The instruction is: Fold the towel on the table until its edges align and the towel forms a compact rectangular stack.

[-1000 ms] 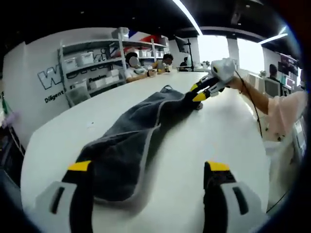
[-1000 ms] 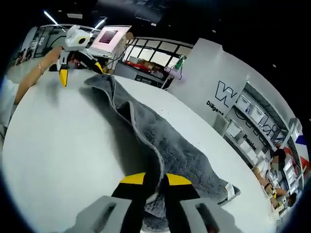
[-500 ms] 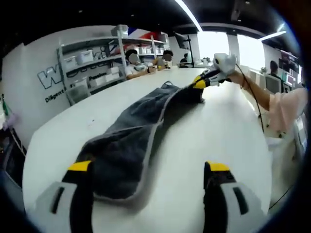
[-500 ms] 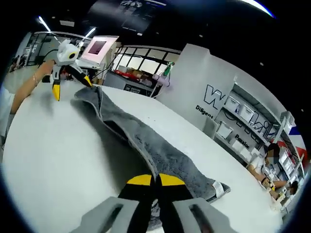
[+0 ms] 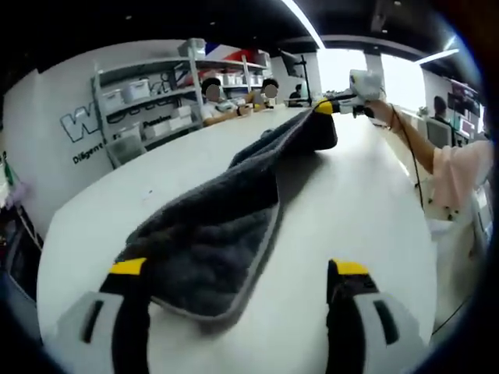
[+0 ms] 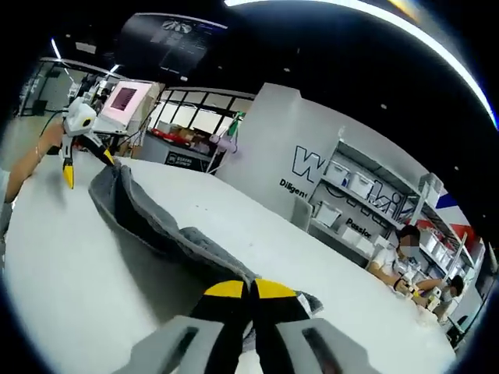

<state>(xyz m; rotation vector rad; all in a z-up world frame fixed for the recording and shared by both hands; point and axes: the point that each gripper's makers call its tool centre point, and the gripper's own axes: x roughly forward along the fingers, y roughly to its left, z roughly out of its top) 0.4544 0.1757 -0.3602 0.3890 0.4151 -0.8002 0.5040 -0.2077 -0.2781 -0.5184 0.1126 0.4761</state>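
Grey towel (image 5: 226, 234) stretched across white table (image 5: 359, 210), far end lifted off it.

L to R in left gripper view: left gripper (image 5: 238, 292) hung w/ its 2 yellow-tipped jaws wide apart, holding nothing, the near towel edge lying between them w/ its pale hem curving toward the right jaw. Bare tabletop ran beside that hem out to the table's right edge. Right gripper (image 5: 331, 105) at far end had jaws pinched together on the towel corner, raised above the table. In right gripper view, right gripper (image 6: 249, 292) closed on cloth; towel (image 6: 148, 222) sagged away toward left gripper (image 6: 86, 160) at far left, open table either side.
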